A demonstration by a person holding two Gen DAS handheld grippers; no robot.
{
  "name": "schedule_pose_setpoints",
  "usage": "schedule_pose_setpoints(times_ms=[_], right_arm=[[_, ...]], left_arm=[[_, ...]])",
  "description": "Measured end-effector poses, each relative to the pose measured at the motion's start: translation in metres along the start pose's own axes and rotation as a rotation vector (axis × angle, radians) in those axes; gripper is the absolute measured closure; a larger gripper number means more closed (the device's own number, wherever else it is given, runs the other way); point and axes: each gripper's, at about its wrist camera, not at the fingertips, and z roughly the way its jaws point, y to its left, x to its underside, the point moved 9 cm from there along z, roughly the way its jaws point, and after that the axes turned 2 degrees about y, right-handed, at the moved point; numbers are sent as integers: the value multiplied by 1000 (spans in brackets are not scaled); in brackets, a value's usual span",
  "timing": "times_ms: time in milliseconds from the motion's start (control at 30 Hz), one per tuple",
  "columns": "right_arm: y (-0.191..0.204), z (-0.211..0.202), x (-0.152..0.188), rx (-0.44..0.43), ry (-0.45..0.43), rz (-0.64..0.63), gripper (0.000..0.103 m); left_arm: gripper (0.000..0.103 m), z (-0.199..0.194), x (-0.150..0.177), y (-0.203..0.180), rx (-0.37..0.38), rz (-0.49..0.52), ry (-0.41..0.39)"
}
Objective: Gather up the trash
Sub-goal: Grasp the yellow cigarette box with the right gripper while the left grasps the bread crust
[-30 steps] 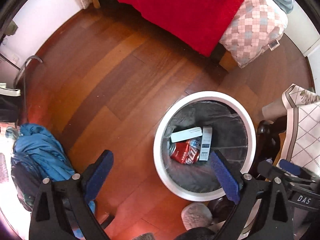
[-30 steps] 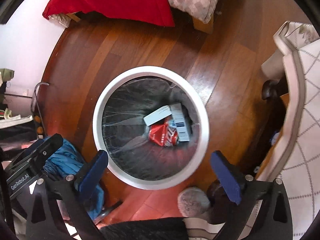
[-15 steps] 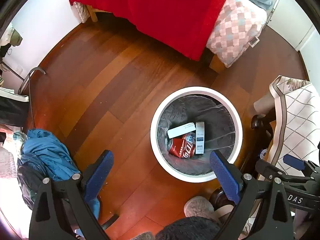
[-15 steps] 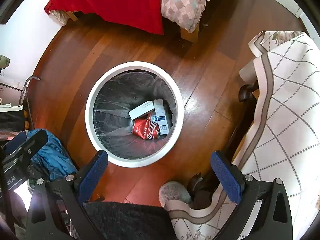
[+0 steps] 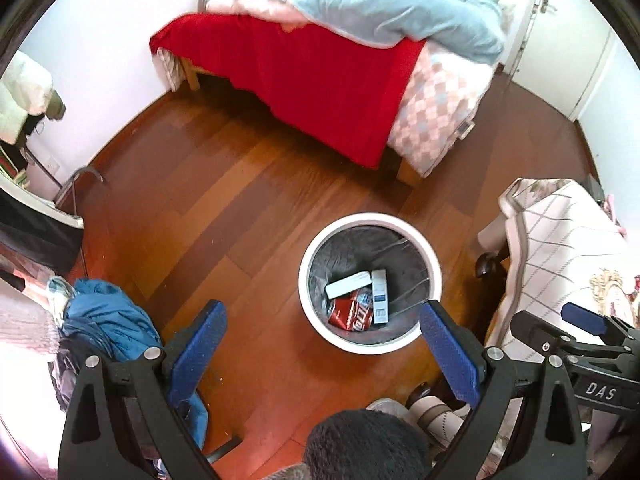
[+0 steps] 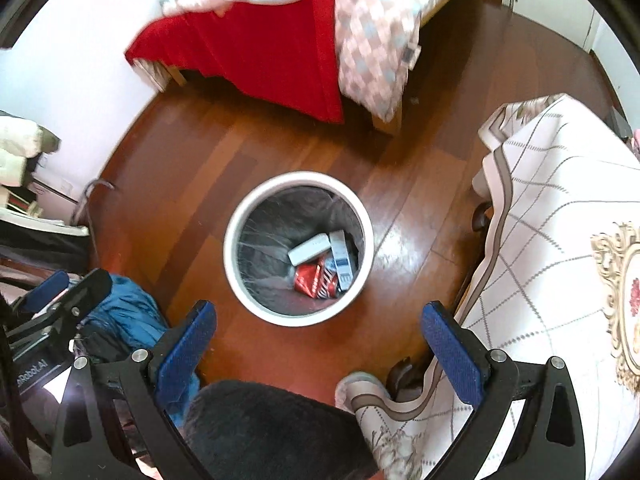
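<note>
From the left wrist view, the left gripper [image 5: 324,346] hangs high above the wooden floor [image 5: 208,216] with its jaws spread wide and nothing between them. The white bin [image 5: 370,284] stands on the floor between the bed [image 5: 320,72] and the draped chair [image 5: 560,248]; a red can [image 5: 350,314] and two small cartons lie in its lined bottom. The likely risk is that litter elsewhere goes unnoticed, since no loose trash shows on the open boards from this height, and the blue clothing [image 5: 104,320] at the floor's left edge could hide some.

From the right wrist view, the right gripper [image 6: 318,346] also points steeply down, jaws apart and empty, almost over the bin [image 6: 298,248]. The left tool appears at the lower left, level with it. A dark-clad knee sits beneath both grippers.
</note>
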Motion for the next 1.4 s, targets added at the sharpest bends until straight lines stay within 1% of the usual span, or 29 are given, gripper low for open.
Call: schedule_pose_setpoints(times_ms=[133, 233, 267, 367, 400, 467, 567, 633, 667, 700, 800, 900, 967, 1033, 1067, 1200, 1267, 1333, 1367, 1400], right_arm=[[-2, -45, 7, -48, -65, 13, 0], [-13, -78, 16, -101, -102, 47, 0], [-18, -90, 21, -127, -114, 64, 0], [-45, -118, 36, -152, -132, 109, 0], [-58, -127, 43, -146, -137, 119, 0], [-92, -141, 57, -102, -135, 138, 0], [-161, -157, 85, 6, -117, 179, 0], [-215, -164, 107, 88, -81, 206, 0], [-246, -166, 119, 137, -55, 223, 0], [-278, -168, 131, 187, -28, 238, 0], [-366, -168, 165, 316, 86, 252, 0], [-443, -162, 194, 401, 203, 245, 0], [-483, -154, 205, 421, 270, 224, 0], [-505, -146, 211, 408, 314, 214, 0], [-517, -140, 213, 397, 342, 201, 0], [-545, -123, 213, 402, 394, 150, 0], [-553, -116, 212, 386, 397, 140, 0], [-555, -112, 212, 341, 381, 163, 2], [-556, -114, 213, 302, 362, 191, 8], [-556, -116, 215, 288, 348, 207, 11]], left_arm=[[5, -36, 1, -10, 10, 18, -53], [5, -59, 4, -22, 19, 31, -86], [5, -65, 5, -28, 18, 38, -90], [5, -78, 13, -58, 48, 67, -104], [5, -81, 17, -73, 62, 83, -108], [5, -81, 27, -104, 84, 120, -112], [5, -67, 51, -169, 122, 211, -71], [5, -53, 70, -217, 145, 278, -37], [5, -43, 83, -249, 153, 325, -21], [5, -37, 92, -273, 157, 356, -12], [5, -19, 120, -346, 167, 455, 14], [4, 4, 149, -410, 162, 544, 54], [5, 19, 164, -442, 158, 583, 89], [4, 31, 175, -466, 151, 609, 114], [4, 34, 178, -472, 147, 616, 119], [4, 41, 181, -490, 134, 634, 121], [4, 42, 183, -495, 132, 645, 118], [4, 41, 182, -497, 130, 660, 110], [4, 40, 181, -498, 127, 667, 108], [4, 39, 182, -500, 128, 673, 107]])
